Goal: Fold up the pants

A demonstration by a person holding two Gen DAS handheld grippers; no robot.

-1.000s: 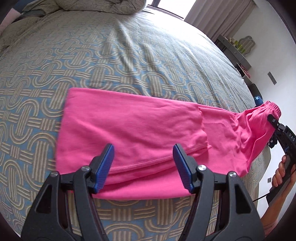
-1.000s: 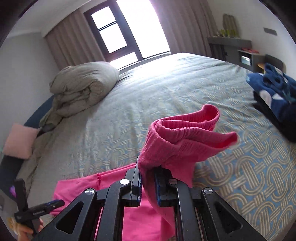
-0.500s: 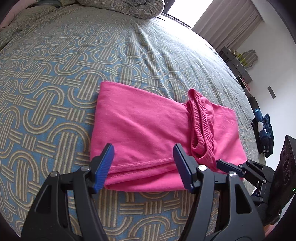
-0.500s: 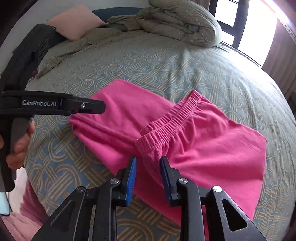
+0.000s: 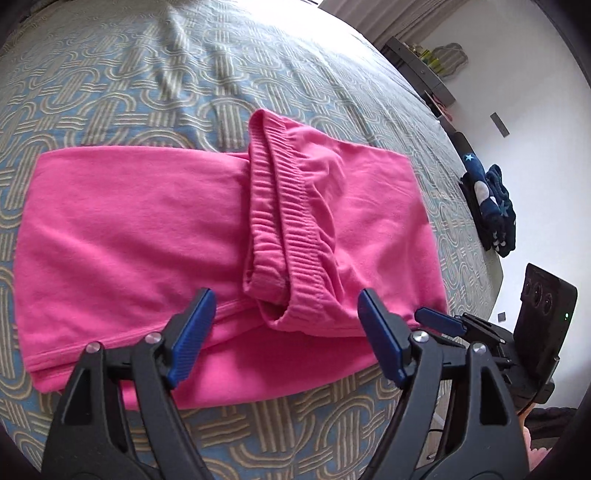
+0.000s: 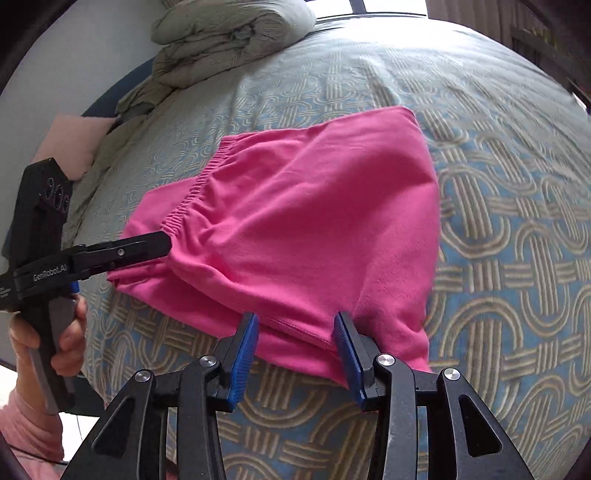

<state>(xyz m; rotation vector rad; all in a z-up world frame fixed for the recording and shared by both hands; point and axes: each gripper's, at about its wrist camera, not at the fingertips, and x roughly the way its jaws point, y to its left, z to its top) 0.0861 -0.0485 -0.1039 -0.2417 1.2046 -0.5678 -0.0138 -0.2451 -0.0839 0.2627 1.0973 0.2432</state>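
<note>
The pink pants (image 5: 147, 236) lie folded on the patterned bedspread (image 5: 147, 92), with the ribbed waistband (image 5: 280, 221) laid across the legs. They also show in the right wrist view (image 6: 314, 229). My left gripper (image 5: 284, 343) is open and empty at the near edge of the fold, just before the waistband's end. My right gripper (image 6: 293, 360) is open and empty at the near edge of the pants; it also shows in the left wrist view (image 5: 439, 321). The left gripper shows in the right wrist view (image 6: 147, 247), its finger touching the waistband.
A rolled grey duvet (image 6: 229, 33) and a pink pillow (image 6: 70, 144) lie at the head of the bed. Dark blue clothing with stars (image 5: 487, 206) sits at the bed's right edge. A dresser (image 5: 424, 70) stands by the far wall.
The right gripper carried the waistband over onto the legs, let go and opened wider. It now sits at the near edge. The left gripper stayed open and moved closer to the waistband.
</note>
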